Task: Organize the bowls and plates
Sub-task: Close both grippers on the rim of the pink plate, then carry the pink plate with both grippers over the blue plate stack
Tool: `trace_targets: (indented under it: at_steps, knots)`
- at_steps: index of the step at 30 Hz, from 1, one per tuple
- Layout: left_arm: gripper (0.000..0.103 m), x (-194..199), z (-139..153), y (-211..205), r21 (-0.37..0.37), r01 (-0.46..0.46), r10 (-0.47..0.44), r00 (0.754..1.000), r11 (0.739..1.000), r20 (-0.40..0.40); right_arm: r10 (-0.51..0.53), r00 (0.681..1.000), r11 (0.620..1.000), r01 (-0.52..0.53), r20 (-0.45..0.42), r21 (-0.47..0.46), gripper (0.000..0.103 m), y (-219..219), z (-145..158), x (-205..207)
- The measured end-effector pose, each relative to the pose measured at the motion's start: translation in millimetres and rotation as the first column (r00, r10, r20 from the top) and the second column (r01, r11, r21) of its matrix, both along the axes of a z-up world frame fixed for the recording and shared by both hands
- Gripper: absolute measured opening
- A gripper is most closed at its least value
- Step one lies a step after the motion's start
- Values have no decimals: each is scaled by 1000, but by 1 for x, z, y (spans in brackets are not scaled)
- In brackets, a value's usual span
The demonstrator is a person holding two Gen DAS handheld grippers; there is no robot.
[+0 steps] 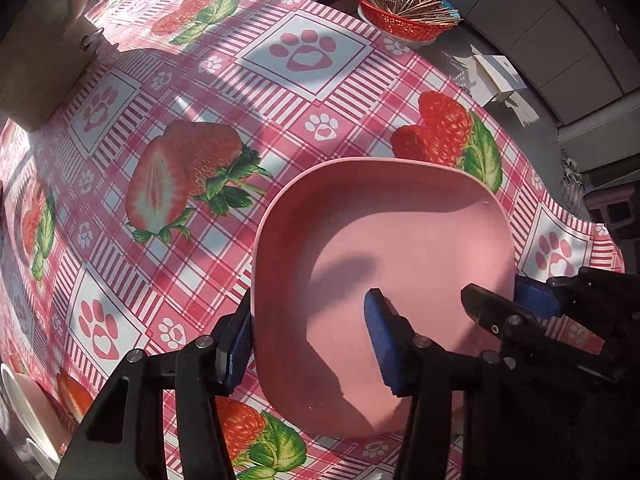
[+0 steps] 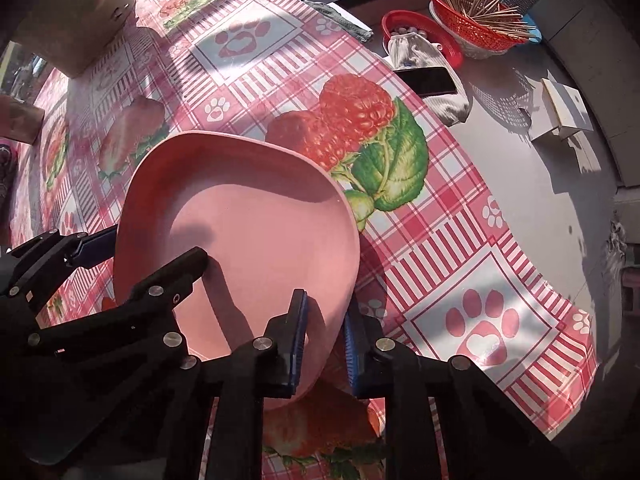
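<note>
A pink square bowl (image 1: 400,248) (image 2: 256,216) sits on the strawberry-print tablecloth (image 1: 280,92). In the left wrist view my left gripper (image 1: 310,344) points down over the bowl's left rim. One blue pad is outside the wall and the other stands well inside, apart from the wall, so it is open. My right gripper (image 2: 325,342) has the bowl's right rim pinched between its blue pads and is shut on it. Each view shows the other gripper across the bowl: the right gripper (image 1: 512,296) and the left gripper (image 2: 148,252).
A white bowl (image 1: 24,412) lies at the cloth's lower left edge. Beyond the cloth on the grey table are a red basket of sticks (image 2: 476,20), a red bowl with a cloth (image 2: 420,40), a phone (image 2: 428,80) and a white box (image 2: 564,116). A beige box (image 1: 40,60) stands far left.
</note>
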State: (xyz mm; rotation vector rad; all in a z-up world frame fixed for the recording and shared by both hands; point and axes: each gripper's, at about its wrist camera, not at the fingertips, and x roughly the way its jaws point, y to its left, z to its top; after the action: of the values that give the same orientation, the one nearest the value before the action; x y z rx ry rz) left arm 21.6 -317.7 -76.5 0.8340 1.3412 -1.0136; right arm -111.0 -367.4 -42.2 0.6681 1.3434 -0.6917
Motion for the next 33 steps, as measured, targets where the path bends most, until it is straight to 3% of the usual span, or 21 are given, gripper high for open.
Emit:
trace_targets:
  at_steps: [9, 14, 18, 26, 29, 33]
  knots:
    - [55, -8, 2, 88, 7, -114, 114, 993, 993, -17, 190, 981, 982, -190, -27, -10, 20, 48, -4, 17]
    - [56, -12, 2, 154, 43, -226, 227, 974, 973, -21, 341, 939, 940, -342, -52, -10, 20, 100, -8, 35]
    - [56, -15, 0, 207, 86, -295, 299, 953, 952, -37, 458, 887, 889, -458, -65, 5, 20, 152, -11, 52]
    - [56, -3, 0, 289, 129, -473, 481, 875, 872, -45, 633, 770, 774, -632, -86, 38, 21, 255, -18, 84]
    - [56, 9, 3, 312, 120, -534, 542, 839, 837, -42, 631, 770, 775, -631, -98, 38, 21, 280, -20, 90]
    - [56, 29, 11, 345, 91, -595, 600, 799, 798, -34, 619, 779, 785, -618, -98, 49, 21, 283, -19, 93]
